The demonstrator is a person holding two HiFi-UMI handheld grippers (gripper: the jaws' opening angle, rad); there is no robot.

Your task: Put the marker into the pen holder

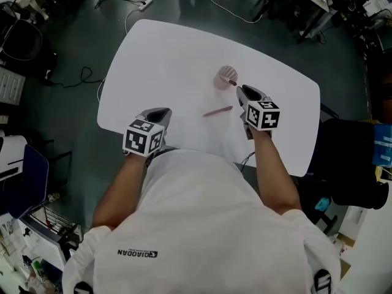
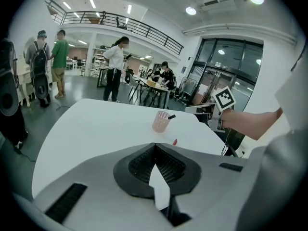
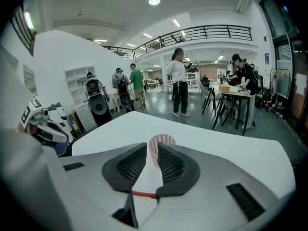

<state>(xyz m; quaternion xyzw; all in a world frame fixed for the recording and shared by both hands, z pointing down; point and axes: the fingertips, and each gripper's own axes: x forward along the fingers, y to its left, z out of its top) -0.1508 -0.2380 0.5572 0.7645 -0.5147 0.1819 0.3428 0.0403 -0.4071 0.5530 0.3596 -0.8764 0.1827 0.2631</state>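
Left gripper point(image 2: 155, 147): I read its jaws as pressed together at the tips with nothing between them. It hangs over the near edge of the table, well apart from the task's things.

Right gripper point(image 3: 152, 150): its jaws stand a little apart and I see nothing pinched. Through the gap I look straight at the pen holder. A thin red line crosses low in that gap, and I cannot tell what it is.

Pen holder point(image 1: 225, 76): a pale pink mesh cup. It stands upright near the middle of the white table point(image 1: 159, 60), just beyond the right gripper's tips.

Dark-tipped marker point(image 2: 171, 116): in the left gripper view I see a short black end poking out over the holder's rim, tilted toward the right gripper. In the head view it shows as a dark stub at the rim's edge, between the cup and the jaw tips. The mesh hides the rest of its body from me.

Red marker point(image 1: 218, 111): slim and pinkish red, lying flat on the table. It is on the near side of the holder, apart from it, and just left of the right gripper. Neither gripper touches it.

Marker cubes: the left cube point(image 1: 144, 139) and the right cube point(image 1: 263, 115) both face up toward the head camera.
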